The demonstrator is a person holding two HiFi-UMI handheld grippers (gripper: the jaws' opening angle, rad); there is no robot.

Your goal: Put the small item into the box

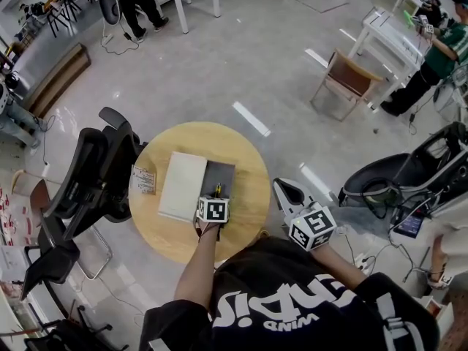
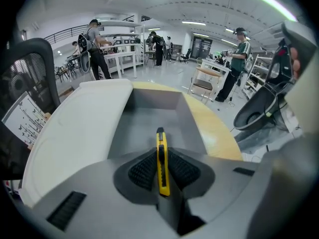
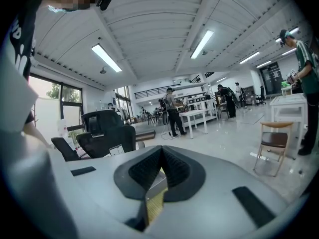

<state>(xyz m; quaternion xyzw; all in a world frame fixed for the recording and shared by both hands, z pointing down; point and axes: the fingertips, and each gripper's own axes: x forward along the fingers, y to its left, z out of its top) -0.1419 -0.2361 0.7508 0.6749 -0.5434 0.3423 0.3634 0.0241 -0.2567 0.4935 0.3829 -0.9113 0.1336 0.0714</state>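
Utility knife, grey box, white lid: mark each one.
utility knife (image 2: 161, 171), left gripper view, middle of its yellow handle.
grey box (image 2: 149, 126), left gripper view, bare inner floor.
white lid (image 1: 183, 185), head view, flat top face.

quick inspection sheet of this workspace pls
surface: round wooden table, mostly bare
job's things: open grey box with its white lid lying at its left; yellow knife not yet in the box
clutter: leaflet at the table's left edge
grippers: left gripper shut on the knife at the box's near end; right gripper shut, empty, off the table's right side
cables: cable on the floor, far left
surroundings: black office chair against the table; wooden chair, white tables and people beyond
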